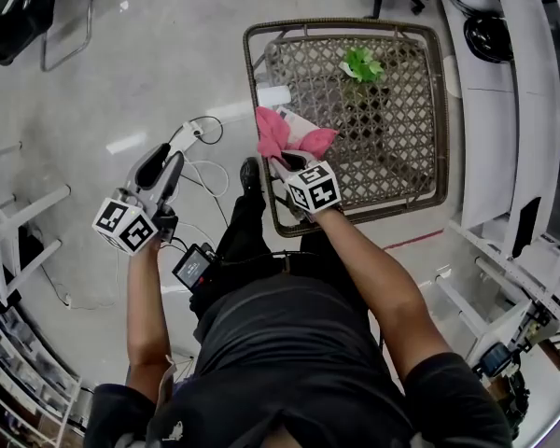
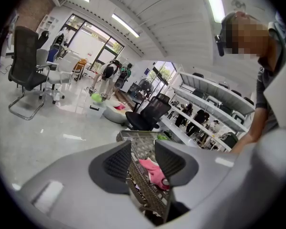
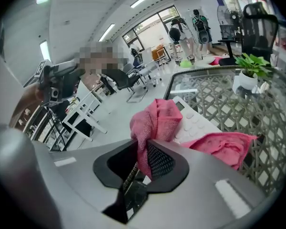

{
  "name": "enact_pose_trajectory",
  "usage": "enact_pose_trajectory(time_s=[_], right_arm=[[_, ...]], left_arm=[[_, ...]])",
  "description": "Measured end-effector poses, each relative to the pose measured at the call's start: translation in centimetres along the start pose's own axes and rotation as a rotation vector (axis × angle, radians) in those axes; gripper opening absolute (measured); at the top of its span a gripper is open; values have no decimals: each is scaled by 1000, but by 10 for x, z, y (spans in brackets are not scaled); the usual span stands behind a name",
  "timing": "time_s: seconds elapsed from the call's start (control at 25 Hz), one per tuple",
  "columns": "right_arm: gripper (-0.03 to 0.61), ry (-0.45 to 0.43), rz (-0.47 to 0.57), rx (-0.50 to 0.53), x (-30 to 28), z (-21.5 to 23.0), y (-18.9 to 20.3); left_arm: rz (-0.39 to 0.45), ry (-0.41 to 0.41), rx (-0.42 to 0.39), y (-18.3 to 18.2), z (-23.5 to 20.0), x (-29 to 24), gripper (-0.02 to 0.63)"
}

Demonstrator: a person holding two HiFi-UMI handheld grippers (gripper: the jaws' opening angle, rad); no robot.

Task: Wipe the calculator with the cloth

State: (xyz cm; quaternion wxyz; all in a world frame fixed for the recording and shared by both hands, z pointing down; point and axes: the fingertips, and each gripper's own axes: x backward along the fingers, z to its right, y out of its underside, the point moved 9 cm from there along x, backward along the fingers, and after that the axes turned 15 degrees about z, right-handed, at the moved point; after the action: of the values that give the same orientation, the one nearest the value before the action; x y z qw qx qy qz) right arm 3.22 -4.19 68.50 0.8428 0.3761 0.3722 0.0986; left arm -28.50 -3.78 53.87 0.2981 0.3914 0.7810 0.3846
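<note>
My right gripper (image 1: 285,160) is shut on a pink cloth (image 1: 280,136), which bunches up above the jaws and trails to the right. In the right gripper view the cloth (image 3: 157,120) is pinched between the pads of the right gripper (image 3: 144,151) and drapes over a white calculator (image 3: 196,123) lying near the edge of the wicker table (image 3: 219,70). Most of the calculator (image 1: 301,121) is hidden under the cloth in the head view. My left gripper (image 1: 168,157) hangs over the floor to the left of the table (image 1: 345,24), open with nothing in it. Its view shows the cloth (image 2: 155,171) between the parted jaws of the left gripper (image 2: 144,161).
A small potted green plant (image 1: 361,63) stands at the table's far side, and a small white object (image 1: 273,95) lies at its left edge. Cables and a small device (image 1: 194,267) lie on the floor. White shelving (image 1: 504,110) runs along the right; an office chair (image 2: 24,75) stands far left.
</note>
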Motion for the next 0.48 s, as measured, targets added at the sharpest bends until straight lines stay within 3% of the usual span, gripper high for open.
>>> enact_pose_trajectory(time_s=[0.24,0.48], right_arm=[[55,88,0,-81,35,23,26],[54,198,45,-159,60,57,28]], left_arm=[[-8,17,-8,1,6,-6,163],[-22,27,-8,4,13,-10,163]])
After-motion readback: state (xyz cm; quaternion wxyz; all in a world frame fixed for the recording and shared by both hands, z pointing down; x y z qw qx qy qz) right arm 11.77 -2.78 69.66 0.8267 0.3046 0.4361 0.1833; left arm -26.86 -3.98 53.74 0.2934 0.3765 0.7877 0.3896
